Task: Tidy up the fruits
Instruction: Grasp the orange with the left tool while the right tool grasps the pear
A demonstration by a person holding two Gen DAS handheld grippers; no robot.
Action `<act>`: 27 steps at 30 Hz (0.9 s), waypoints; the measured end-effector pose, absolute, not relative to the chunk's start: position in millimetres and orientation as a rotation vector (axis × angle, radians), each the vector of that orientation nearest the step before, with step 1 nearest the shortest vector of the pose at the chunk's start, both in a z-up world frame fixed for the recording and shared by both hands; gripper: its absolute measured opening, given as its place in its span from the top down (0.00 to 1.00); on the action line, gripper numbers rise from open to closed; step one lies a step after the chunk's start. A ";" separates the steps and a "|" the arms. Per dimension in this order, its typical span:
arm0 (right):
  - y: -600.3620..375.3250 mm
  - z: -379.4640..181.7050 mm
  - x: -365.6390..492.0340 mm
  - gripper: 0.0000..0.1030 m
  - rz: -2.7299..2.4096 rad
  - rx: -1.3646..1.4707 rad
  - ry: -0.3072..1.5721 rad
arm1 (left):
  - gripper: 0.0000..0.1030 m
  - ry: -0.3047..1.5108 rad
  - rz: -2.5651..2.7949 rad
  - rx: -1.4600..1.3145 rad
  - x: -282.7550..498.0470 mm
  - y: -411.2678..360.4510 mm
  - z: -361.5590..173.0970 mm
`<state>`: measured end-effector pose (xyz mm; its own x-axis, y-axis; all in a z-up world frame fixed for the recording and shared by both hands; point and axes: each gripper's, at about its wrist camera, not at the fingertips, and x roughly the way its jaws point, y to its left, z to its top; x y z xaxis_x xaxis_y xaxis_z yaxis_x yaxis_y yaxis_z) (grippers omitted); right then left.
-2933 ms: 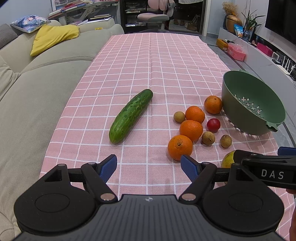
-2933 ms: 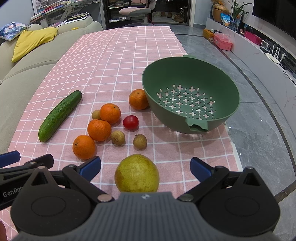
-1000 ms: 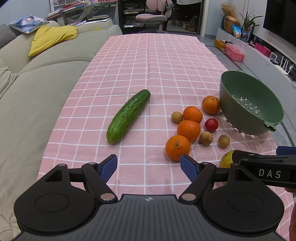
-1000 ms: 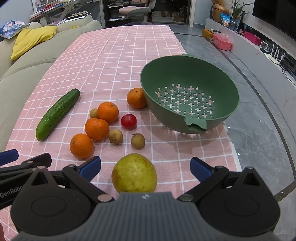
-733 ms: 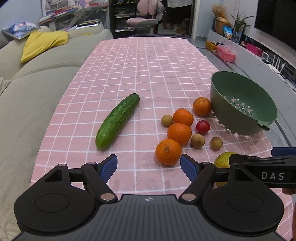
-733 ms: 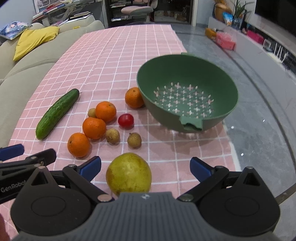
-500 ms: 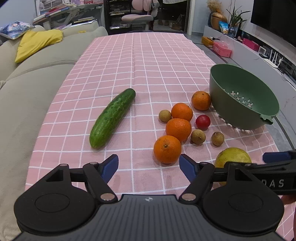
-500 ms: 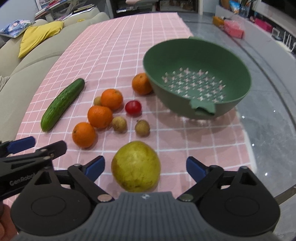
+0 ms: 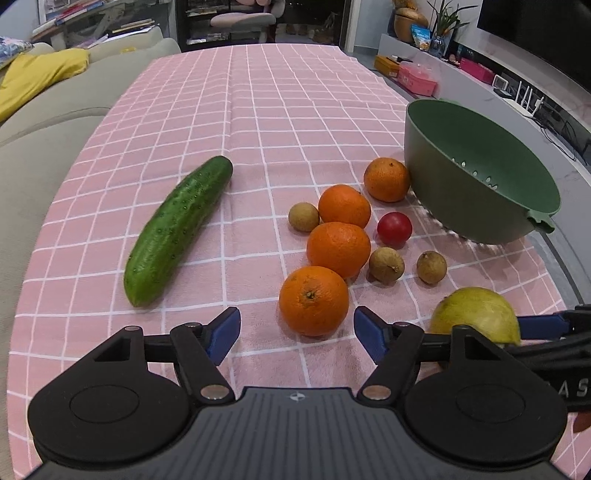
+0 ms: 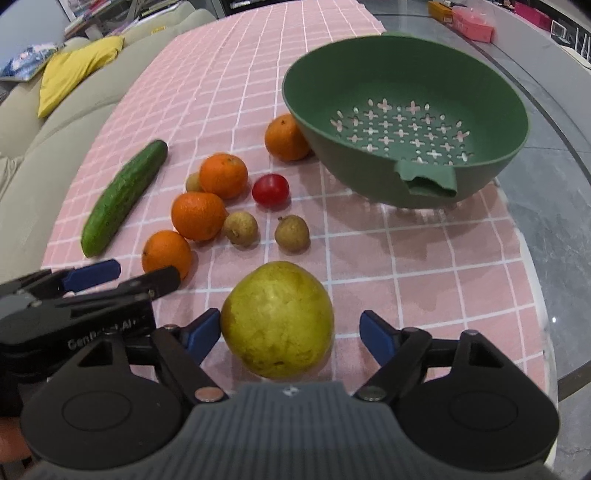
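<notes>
A long counter (image 9: 258, 110) runs away from me under a pink cloth checked with white lines. Along its left side sits a grey-beige sofa (image 9: 44, 147) with a yellow cushion (image 9: 33, 77) on its back and a patterned one (image 9: 11, 46) beyond it. At the far end a pale pink office chair (image 9: 240, 18) stands before dark shelving, beside a cluttered desk of books (image 9: 85, 18). To the right, the floor is glossy grey stone (image 10: 554, 206). A low white unit (image 9: 480, 85) along that wall carries a pink box (image 9: 419, 79), potted plants (image 9: 439, 22) and a large dark screen (image 9: 535, 33). The light is even, indoor.
</notes>
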<state>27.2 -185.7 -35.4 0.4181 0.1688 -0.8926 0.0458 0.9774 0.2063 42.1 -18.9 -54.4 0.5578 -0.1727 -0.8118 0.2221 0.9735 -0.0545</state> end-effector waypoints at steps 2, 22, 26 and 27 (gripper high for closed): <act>-184.6 -38.3 27.4 0.26 0.085 0.212 1.151 | 0.22 0.956 -0.233 0.058 44.6 -19.4 -57.4; -179.0 -45.9 31.1 0.39 0.129 0.188 1.169 | 0.51 0.934 -0.286 0.039 58.3 -26.6 -67.6; -179.1 -45.4 30.0 0.39 0.132 0.185 1.169 | 0.51 0.927 -0.281 0.042 57.2 -26.5 -68.0; -179.2 -45.3 30.1 0.39 0.132 0.184 1.170 | 0.51 0.925 -0.281 0.044 56.9 -26.5 -67.5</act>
